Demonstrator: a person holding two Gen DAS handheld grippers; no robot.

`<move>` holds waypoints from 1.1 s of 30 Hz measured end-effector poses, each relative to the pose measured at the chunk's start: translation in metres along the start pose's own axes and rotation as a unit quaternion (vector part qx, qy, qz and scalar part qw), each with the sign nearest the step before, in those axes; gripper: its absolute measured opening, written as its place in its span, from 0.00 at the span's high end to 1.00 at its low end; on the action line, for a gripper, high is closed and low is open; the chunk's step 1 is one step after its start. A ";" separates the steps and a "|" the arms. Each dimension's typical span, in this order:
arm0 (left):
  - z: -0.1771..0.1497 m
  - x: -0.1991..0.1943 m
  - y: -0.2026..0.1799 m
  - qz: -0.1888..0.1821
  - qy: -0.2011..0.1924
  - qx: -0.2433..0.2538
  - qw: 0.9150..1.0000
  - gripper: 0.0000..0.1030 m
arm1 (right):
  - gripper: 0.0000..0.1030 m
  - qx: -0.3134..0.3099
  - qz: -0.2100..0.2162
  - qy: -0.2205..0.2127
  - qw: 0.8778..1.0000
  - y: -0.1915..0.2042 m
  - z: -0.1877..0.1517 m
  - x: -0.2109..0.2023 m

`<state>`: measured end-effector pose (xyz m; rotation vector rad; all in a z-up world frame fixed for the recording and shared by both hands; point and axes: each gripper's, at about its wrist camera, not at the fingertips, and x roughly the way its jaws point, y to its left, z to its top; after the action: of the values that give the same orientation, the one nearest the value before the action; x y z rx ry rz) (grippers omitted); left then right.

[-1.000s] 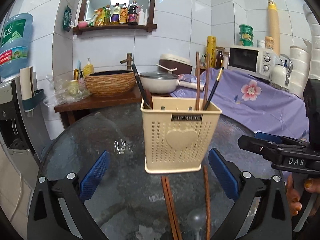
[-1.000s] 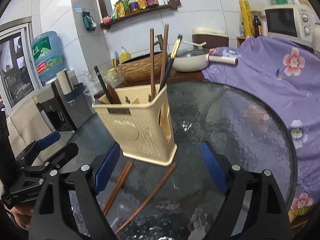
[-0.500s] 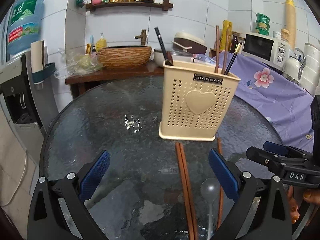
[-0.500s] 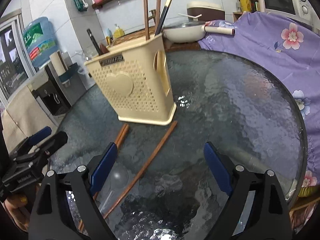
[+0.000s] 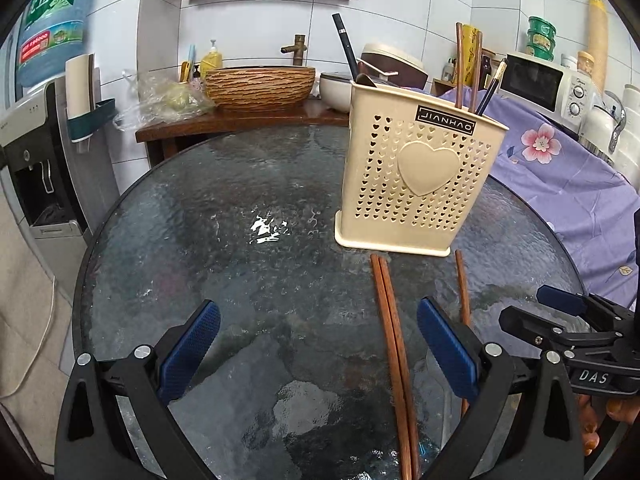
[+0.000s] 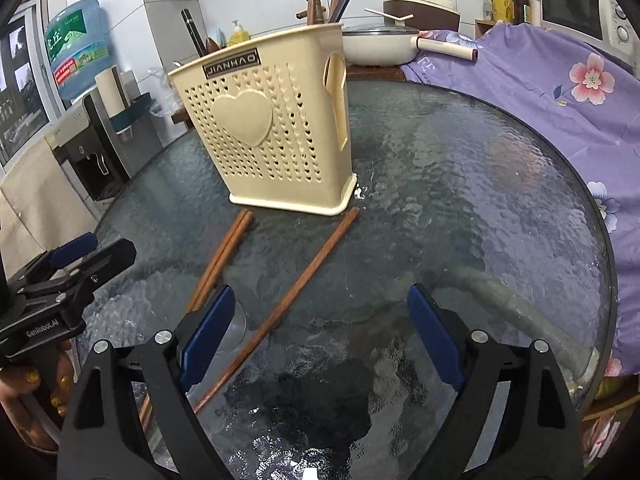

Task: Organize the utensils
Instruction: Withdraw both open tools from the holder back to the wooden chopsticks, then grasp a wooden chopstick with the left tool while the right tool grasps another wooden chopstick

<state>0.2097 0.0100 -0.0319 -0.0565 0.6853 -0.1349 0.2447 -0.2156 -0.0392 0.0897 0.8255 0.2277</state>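
Note:
A cream utensil holder [image 5: 416, 176] with a heart on its front stands on the round glass table [image 5: 224, 248]; it also shows in the right wrist view [image 6: 272, 128]. Chopsticks and a dark utensil stand in it. A pair of brown chopsticks [image 5: 394, 344] and a single one [image 5: 462, 292] lie in front of it. In the right wrist view the pair [image 6: 222, 258] and the single chopstick [image 6: 304, 280] lie apart. A clear spoon [image 6: 236, 324] lies by the pair. My left gripper [image 5: 318, 344] is open and empty. My right gripper [image 6: 318, 340] is open and empty above the single chopstick.
A purple flowered cloth [image 6: 560, 92] covers the counter to the right, with a microwave [image 5: 540, 84] on it. A woven basin [image 5: 260, 86] and a white pan [image 6: 380, 46] stand on a wooden bench behind the table. A water dispenser [image 5: 40, 140] stands at the left.
Both grippers have pulled back from the holder and tilted down toward the table. The chopsticks on the glass now show at fuller length. Both grippers stay open.

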 end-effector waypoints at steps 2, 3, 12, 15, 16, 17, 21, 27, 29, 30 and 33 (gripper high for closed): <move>0.000 0.001 0.001 0.004 0.000 0.002 1.000 0.06 | 0.16 -0.008 -0.009 0.002 1.000 0.002 -0.001 0.002; 0.000 0.002 0.002 0.008 0.002 0.004 1.000 0.06 | 0.16 -0.012 -0.013 0.003 1.000 0.002 -0.001 0.002; 0.003 0.017 0.003 0.003 0.024 0.012 1.000 0.16 | 0.18 -0.031 -0.033 0.021 0.999 0.009 -0.001 0.016; 0.005 0.025 0.002 -0.012 0.037 0.011 0.999 0.25 | 0.28 -0.023 -0.031 0.032 0.999 0.009 0.005 0.022; 0.006 0.028 0.002 -0.016 0.041 0.013 0.999 0.27 | 0.32 -0.017 -0.029 0.035 0.999 0.007 0.007 0.024; 0.006 0.031 0.001 -0.021 0.045 0.014 0.999 0.31 | 0.34 -0.010 -0.027 0.038 0.999 0.005 0.011 0.026; 0.011 0.045 -0.009 -0.043 0.065 0.025 0.997 0.38 | 0.36 0.002 -0.028 0.048 0.998 0.001 0.022 0.036; 0.012 0.064 -0.026 -0.067 0.088 0.057 0.992 0.45 | 0.36 0.002 -0.034 0.049 0.998 0.001 0.025 0.044; 0.010 0.068 -0.029 -0.065 0.094 0.066 0.991 0.48 | 0.36 0.003 -0.035 0.051 0.998 0.000 0.024 0.046; 0.009 0.071 -0.029 -0.061 0.098 0.068 0.991 0.49 | 0.36 0.003 -0.036 0.052 0.998 -0.001 0.023 0.046; 0.007 0.074 -0.028 -0.061 0.103 0.065 0.991 0.51 | 0.36 0.000 -0.040 0.052 0.998 -0.001 0.023 0.047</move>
<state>0.2675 -0.0286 -0.0705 0.0407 0.8790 -0.3064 0.2929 -0.2054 -0.0572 0.0448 0.9305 0.1590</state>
